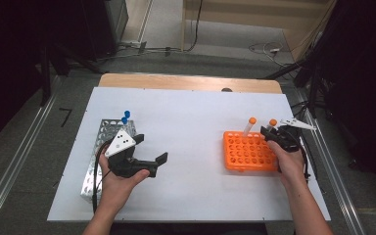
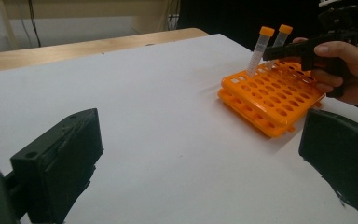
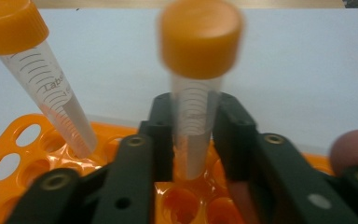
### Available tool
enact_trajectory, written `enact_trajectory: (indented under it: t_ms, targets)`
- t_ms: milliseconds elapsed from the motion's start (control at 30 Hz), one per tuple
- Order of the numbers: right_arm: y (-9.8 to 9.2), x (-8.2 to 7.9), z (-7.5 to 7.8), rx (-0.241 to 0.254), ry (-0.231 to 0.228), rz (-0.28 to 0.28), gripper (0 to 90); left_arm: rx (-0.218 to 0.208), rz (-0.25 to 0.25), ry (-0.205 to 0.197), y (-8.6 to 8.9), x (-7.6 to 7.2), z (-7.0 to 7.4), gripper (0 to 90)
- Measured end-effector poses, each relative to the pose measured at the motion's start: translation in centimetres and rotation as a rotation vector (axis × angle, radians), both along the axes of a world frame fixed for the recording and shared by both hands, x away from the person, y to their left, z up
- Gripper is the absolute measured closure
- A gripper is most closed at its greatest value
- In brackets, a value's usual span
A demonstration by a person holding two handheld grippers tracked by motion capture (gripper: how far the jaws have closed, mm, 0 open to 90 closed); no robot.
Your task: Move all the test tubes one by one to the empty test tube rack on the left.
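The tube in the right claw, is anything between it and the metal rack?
Nothing visible. The tube stands in the orange rack; bare white table lies between it and the metal rack. The left claw hovers nearby.

On your left a metal rack (image 1: 94, 161) holds two blue-capped tubes (image 1: 125, 117) at its far end; the white surface (image 1: 191, 122) lies between.

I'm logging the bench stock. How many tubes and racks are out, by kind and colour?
Orange-capped clear plastic tubes: 2
Blue-capped tubes: 2
Orange plastic tube rack: 1
Silver metal tube rack: 1
Total: 6
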State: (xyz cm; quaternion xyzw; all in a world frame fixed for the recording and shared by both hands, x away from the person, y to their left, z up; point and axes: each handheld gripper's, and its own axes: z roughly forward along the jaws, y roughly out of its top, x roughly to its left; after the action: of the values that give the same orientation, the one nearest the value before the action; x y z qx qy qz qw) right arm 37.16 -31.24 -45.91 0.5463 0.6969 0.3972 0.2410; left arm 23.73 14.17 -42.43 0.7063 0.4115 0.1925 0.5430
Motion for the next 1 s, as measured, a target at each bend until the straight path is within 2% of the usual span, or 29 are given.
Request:
enact_trajectory:
  t_ms: [100,333,500,1000]
  targets:
    - [0.0,-0.2,0.0,0.005,-0.016,0.006,71.8,0.001,0.001,-0.002,0.0,0.0,0.0,0.0]
    - [-0.2,-0.9,0.4,0.011,-0.095,0.01,72.0,0.0,-0.001,-0.01,-0.1,-0.1,0.1,0.0]
    - [-0.3,-1.6,1.3,0.015,-0.143,0.022,72.0,-0.001,-0.004,-0.014,-0.1,-0.1,0.2,0.0]
    - [1.3,-4.7,3.6,0.035,-0.184,0.144,71.9,-0.004,-0.019,-0.032,-0.4,-0.5,0.6,0.0]
